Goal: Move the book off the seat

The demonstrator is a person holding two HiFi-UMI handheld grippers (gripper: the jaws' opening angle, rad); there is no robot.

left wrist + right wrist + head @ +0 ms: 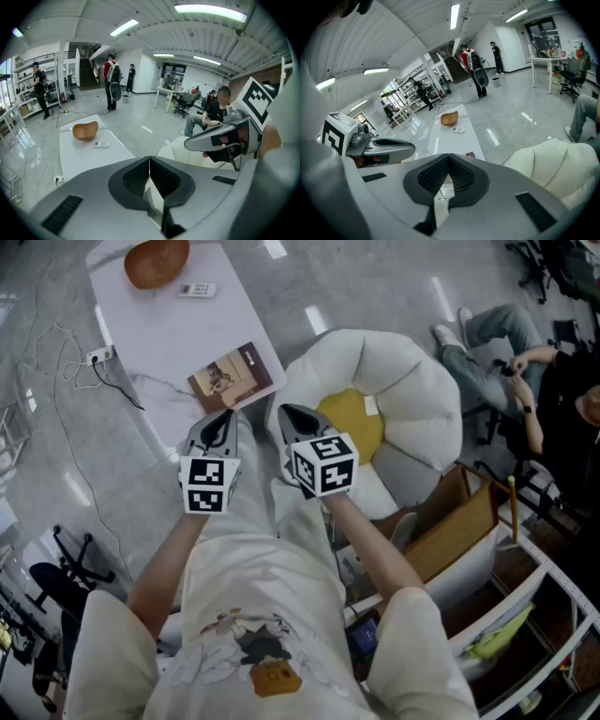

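The book (232, 377), with a brown picture cover, lies flat on the near corner of the white table (169, 329). To its right stands the seat (412, 399), a white petal-shaped cushion chair with a yellow centre (354, 420) and nothing on it. My left gripper (220, 418) and right gripper (291, 412) hang side by side in the air in front of me, between book and seat. Both are shut with nothing held. In the left gripper view the left gripper (149, 159) has its pads touching, and so does the right gripper (449, 157) in its own view.
A wooden bowl (157, 261) and a remote (198, 289) sit at the table's far end. A power strip with cables (98, 357) lies on the floor to the left. A seated person (506, 362) is beyond the seat. A cardboard box (459, 521) and shelving stand at the right.
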